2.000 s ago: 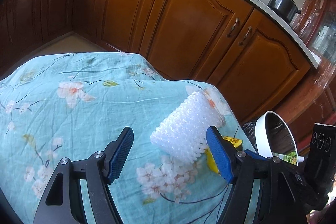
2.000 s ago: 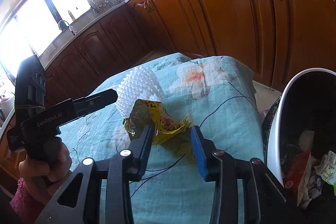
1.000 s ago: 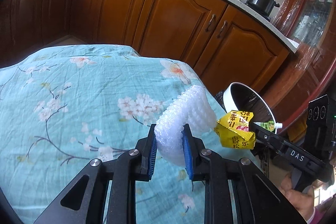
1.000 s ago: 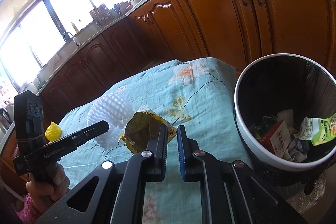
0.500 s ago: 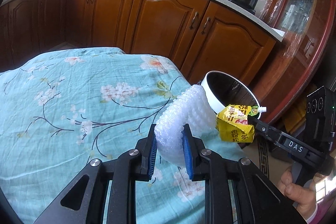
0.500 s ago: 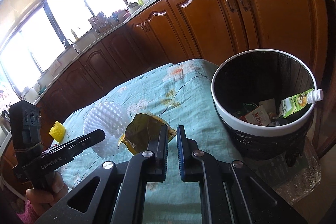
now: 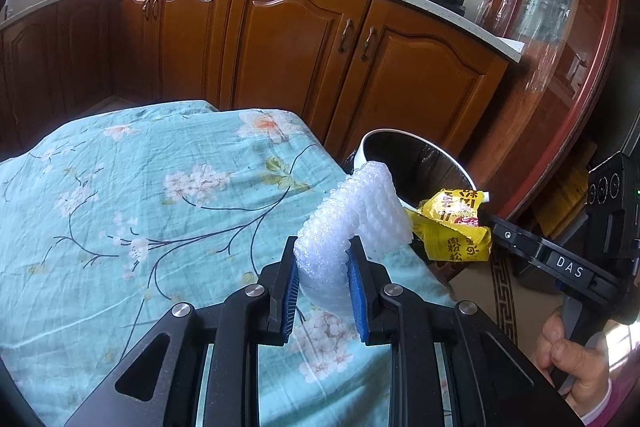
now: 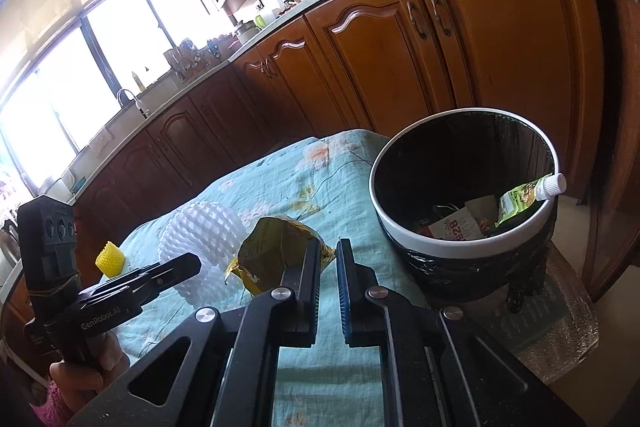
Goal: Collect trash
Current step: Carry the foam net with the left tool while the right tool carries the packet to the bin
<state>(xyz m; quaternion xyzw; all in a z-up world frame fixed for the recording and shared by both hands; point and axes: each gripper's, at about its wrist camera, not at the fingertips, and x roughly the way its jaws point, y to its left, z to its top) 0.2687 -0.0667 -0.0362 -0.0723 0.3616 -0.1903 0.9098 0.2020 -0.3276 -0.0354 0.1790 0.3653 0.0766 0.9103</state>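
Clamping a bumpy white foam net (image 7: 320, 259) between its blue pads, the left gripper (image 7: 322, 269) holds it above the floral cloth (image 7: 140, 211). The right gripper (image 8: 328, 259) pinches a crinkled yellow wrapper (image 8: 276, 251) near the round, white-rimmed bin (image 8: 460, 243).

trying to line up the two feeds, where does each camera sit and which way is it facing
Left wrist: sits behind the left gripper, looking down its fingers across the floral tablecloth toward the cabinets; the jaws clamp white foam netting, and the right hand shows.
Right wrist: sits behind the right gripper, facing the trash bin; it pinches a yellow wrapper, and the left hand shows.
Both share the netting, wrapper, bin and tablecloth.
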